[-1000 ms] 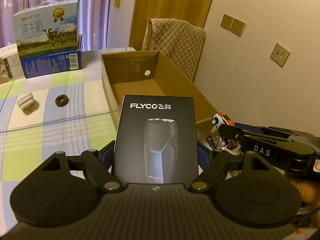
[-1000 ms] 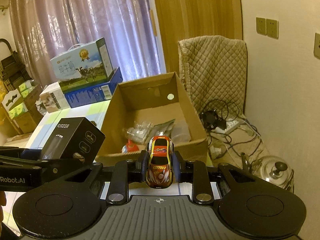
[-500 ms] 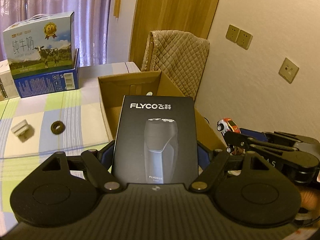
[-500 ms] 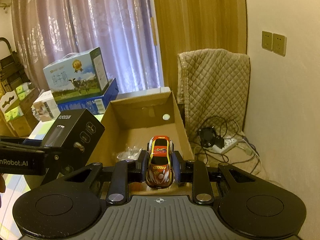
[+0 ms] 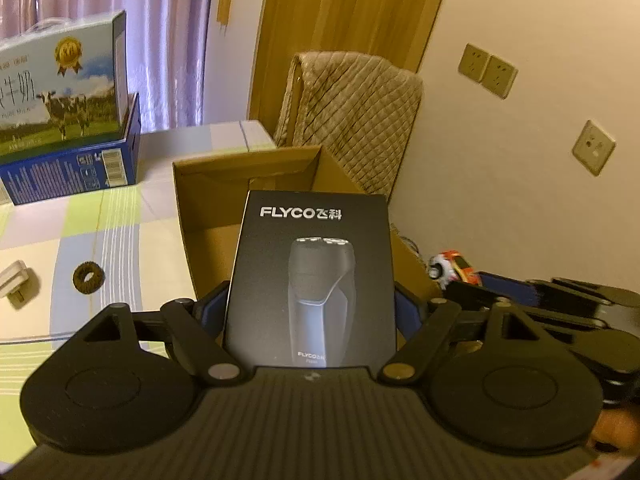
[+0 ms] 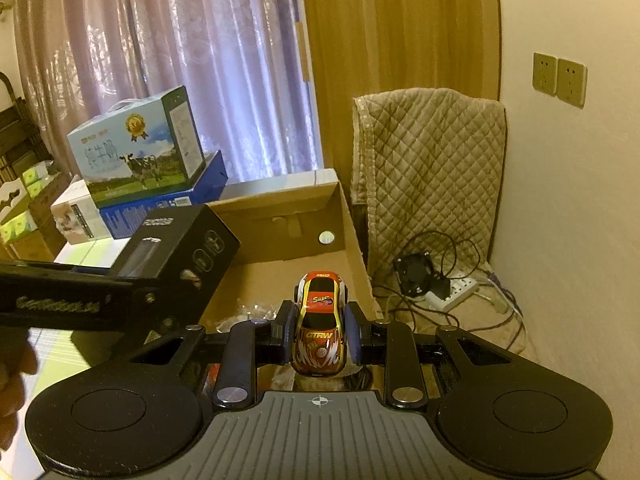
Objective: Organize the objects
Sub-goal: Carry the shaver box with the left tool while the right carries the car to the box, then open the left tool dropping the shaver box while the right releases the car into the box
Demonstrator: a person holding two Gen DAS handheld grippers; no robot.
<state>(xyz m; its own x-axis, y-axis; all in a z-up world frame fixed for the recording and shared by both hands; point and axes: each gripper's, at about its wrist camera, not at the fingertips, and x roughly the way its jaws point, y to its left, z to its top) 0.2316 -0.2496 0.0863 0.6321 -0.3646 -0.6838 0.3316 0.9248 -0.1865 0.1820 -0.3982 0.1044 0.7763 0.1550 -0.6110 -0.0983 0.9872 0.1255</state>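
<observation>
Since the frames a second back, I had brought both grippers forward and higher over the cardboard box; its far wall sat lower and nearer ahead of the jaws. I judged both loads close to release into it.

Largest first: one cardboard box, open-topped, directly ahead of and below both sets of jaws. Some clear-wrapped clutter lay on its floor just left of the right jaws; I could not count it.

One shaver box, black, printed FLYCO, stood upright between the jaws of the left gripper, which were spread wide and clamped on its two sides.

One toy car, orange and red, nose toward the camera, was pinched between the narrow-set jaws of the right gripper.

Left of the left jaws, on the striped cloth: one dark ring and one small white block, well apart from the box, both untouched. I judged those two remained to be collected.
</observation>
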